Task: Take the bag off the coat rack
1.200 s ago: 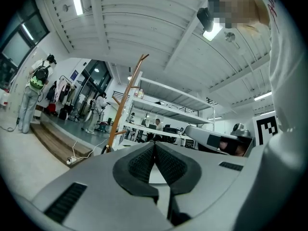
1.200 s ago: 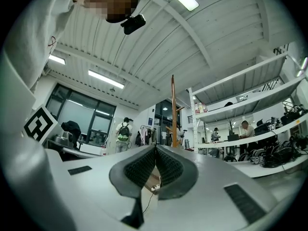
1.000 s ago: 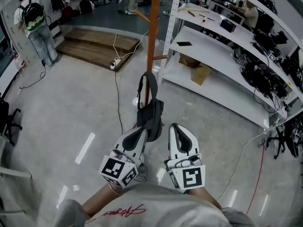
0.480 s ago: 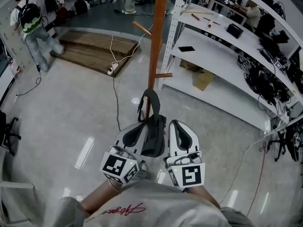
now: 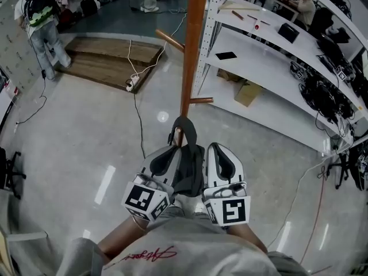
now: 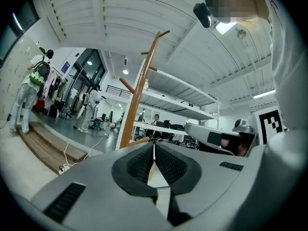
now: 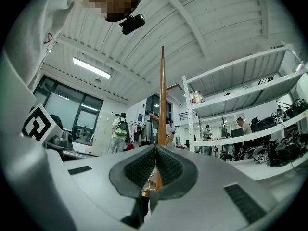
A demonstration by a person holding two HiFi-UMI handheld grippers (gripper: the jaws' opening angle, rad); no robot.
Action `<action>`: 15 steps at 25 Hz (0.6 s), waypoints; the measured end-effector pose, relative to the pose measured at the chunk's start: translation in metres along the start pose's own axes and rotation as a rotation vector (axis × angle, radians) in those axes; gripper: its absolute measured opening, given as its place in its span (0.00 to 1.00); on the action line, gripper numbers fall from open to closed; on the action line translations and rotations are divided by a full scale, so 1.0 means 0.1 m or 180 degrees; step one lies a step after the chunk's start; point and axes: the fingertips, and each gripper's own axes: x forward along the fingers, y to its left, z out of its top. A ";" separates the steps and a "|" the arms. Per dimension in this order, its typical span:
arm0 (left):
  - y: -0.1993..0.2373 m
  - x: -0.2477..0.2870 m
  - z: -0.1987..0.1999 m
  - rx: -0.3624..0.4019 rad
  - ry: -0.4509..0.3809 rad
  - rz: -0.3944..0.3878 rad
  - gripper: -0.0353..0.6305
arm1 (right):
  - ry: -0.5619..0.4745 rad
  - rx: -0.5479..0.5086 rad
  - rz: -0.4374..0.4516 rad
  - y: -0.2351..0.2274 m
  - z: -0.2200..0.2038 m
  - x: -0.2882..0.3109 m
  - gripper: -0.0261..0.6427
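A dark bag point(image 5: 191, 168) hangs low on the orange coat rack point(image 5: 192, 45), with its strap loop point(image 5: 183, 125) up against the pole. In the head view my left gripper point(image 5: 171, 150) and right gripper point(image 5: 214, 146) point level toward the rack, one on each side of the bag. Whether either touches it I cannot tell. The pads of the left gripper point(image 6: 154, 150) meet with nothing between them, and so do those of the right gripper point(image 7: 156, 153). The pole point(image 7: 162, 100) stands straight ahead of the right jaws and left of centre point(image 6: 136, 95) for the left ones. Both gripper bodies hide the bag in their own views.
White shelving point(image 5: 270, 68) with small items runs along the right. A cardboard box point(image 5: 248, 94) sits under it. A wooden platform point(image 5: 109, 62) and a cable point(image 5: 138, 114) lie on the floor to the left. A person with a backpack point(image 5: 40, 16) stands at the far left.
Both grippers have moved forward toward the rack and now sit on either side of the bag. The bag has stayed on the rack. Both pairs of jaws look shut throughout.
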 end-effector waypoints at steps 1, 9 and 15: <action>0.02 0.03 -0.01 -0.0002 0.0006 -0.0002 0.08 | 0.0008 0.0008 -0.0008 -0.01 -0.02 0.02 0.06; 0.11 0.25 -0.34 0.0022 0.0345 0.0071 0.08 | 0.0081 0.0036 -0.0008 -0.09 -0.12 0.10 0.06; 0.19 0.48 -0.70 -0.0168 0.0654 0.0222 0.29 | 0.0157 0.0030 0.0045 -0.20 -0.17 0.11 0.06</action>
